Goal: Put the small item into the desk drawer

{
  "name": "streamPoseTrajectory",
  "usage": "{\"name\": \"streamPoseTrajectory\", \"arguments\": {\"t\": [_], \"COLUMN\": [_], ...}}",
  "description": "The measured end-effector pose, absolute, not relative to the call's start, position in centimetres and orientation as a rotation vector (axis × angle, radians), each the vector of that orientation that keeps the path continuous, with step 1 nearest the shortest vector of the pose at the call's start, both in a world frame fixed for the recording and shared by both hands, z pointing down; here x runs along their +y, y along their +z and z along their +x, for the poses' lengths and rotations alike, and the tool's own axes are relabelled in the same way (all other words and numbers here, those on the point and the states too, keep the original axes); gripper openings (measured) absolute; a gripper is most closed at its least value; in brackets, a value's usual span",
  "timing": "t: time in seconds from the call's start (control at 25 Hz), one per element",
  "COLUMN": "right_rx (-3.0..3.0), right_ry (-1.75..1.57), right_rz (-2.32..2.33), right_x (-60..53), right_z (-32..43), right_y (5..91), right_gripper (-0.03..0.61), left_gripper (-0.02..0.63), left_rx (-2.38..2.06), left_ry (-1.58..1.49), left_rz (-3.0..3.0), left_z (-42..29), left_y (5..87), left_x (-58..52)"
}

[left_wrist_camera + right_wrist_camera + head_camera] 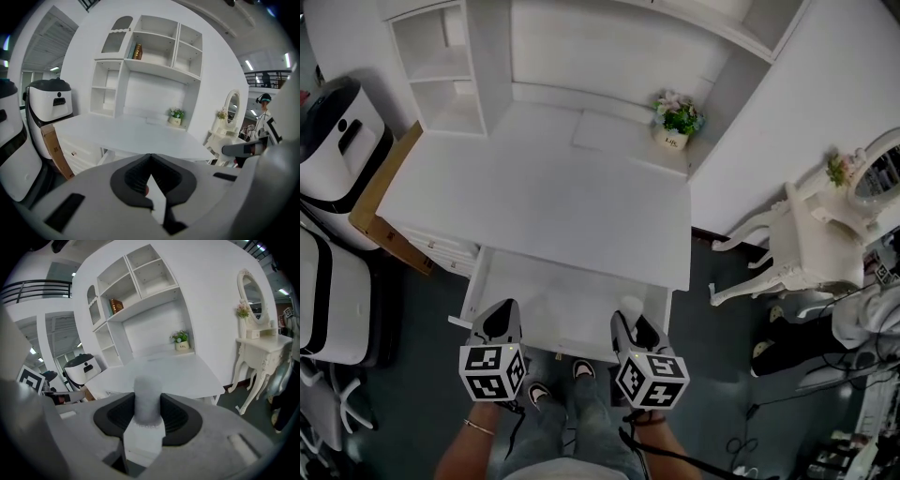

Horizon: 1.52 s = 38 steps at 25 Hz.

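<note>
The white desk (544, 202) has its shallow drawer (479, 281) pulled out below the front edge. My right gripper (634, 323) hangs over the drawer's right front part. In the right gripper view its jaws are shut on a small white fuzzy cylinder (148, 397), which stands upright between the pads (174, 416). My left gripper (500, 317) hovers over the drawer's left front part. Seen in the left gripper view, my left gripper (150, 157) has its jaw tips touching and grips nothing that I can make out.
A potted plant (678, 120) and a flat white pad (605, 131) sit at the desk's back right. A shelf hutch (450, 66) rises behind. A white appliance (337, 141) and a brown board (384, 202) stand left, a vanity table (811, 244) right.
</note>
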State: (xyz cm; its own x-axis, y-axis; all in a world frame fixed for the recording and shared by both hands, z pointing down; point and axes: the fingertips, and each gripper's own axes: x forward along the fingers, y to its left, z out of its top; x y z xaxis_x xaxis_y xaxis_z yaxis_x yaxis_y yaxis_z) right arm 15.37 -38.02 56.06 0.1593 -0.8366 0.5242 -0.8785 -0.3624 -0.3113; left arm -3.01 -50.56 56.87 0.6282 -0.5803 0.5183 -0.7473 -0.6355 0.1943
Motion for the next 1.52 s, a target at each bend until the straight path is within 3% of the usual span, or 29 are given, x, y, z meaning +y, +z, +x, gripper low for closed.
{"name": "streamPoseTrajectory", "arguments": {"t": [0.68,1.52], "right_rx": [-1.680,-1.562], "right_ry": [1.209,1.228], "right_rz": [2.126,1.876], "right_x": [-41.5,-44.6], "right_z": [18.8,20.4], "right_y": [66.2,76.8], "right_gripper": [0.163,0.163], "left_gripper": [-0.003,-0.003], "left_rx": [-1.155,-1.312], "left_ry": [0.626,0.620], "left_rz": [2.323,2.180], "left_z": [-4.5,-6.9], "left_y": [61.1,63.6], "left_x": [-51.1,-51.4]}}
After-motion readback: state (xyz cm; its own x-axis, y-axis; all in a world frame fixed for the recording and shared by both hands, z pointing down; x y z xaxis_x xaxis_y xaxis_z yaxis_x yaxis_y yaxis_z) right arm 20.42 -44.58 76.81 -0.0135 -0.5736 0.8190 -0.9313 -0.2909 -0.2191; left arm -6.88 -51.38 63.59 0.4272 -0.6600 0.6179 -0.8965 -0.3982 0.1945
